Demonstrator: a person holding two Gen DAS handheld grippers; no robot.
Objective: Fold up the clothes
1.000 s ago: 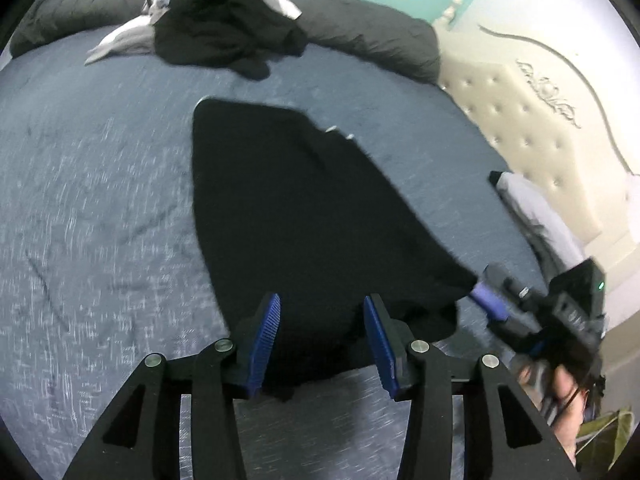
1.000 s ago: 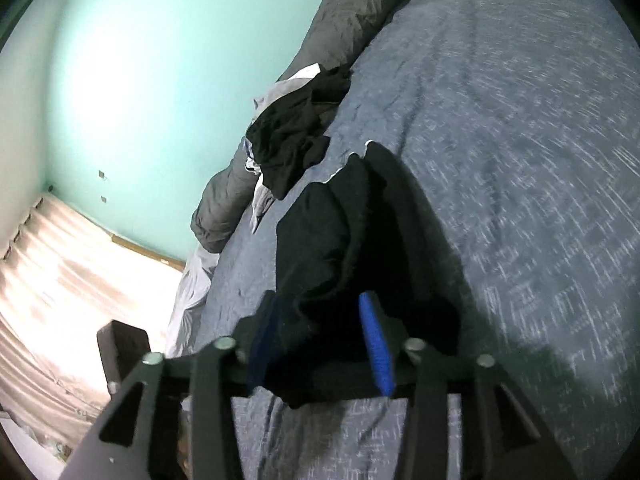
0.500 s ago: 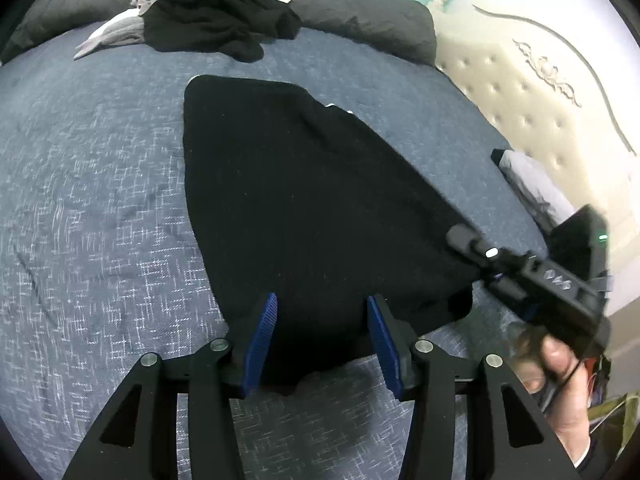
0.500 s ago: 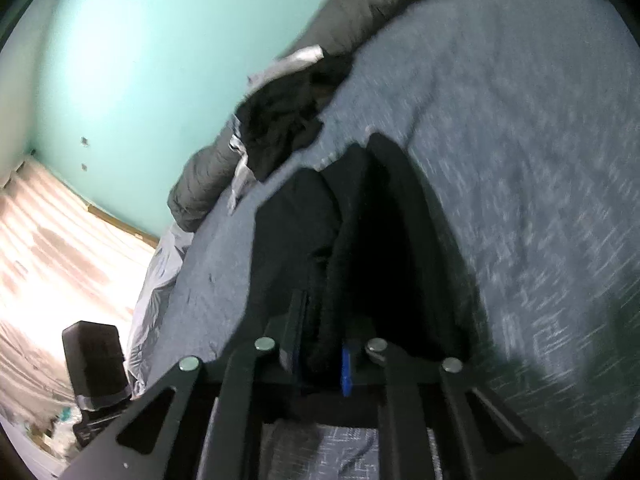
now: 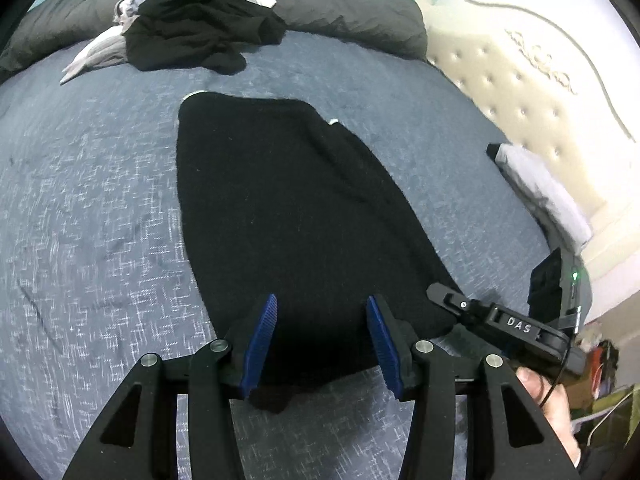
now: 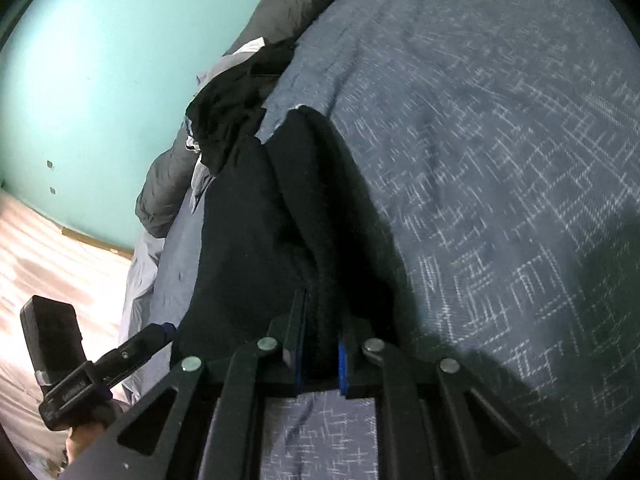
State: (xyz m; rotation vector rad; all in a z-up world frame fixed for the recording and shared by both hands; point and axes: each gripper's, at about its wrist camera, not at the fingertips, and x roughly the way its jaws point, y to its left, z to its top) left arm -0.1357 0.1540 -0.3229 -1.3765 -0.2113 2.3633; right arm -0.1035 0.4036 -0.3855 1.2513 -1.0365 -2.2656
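The right claw, black with blue pads, is clamped on a raised fold of a black knit garment lying on a blue-grey patterned bed cover. The left claw touches the garment's left edge.

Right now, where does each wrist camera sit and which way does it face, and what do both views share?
Left wrist: rides the open left claw, low over the black garment, facing along it toward the clothes pile and tufted headboard; the right claw and a hand show at right.
Right wrist: rides the right claw, shut on the garment's bunched edge, facing along the bed toward the teal wall; the left claw shows lower left.
Shared: garment, pile, blue bedspread, each other's claw.
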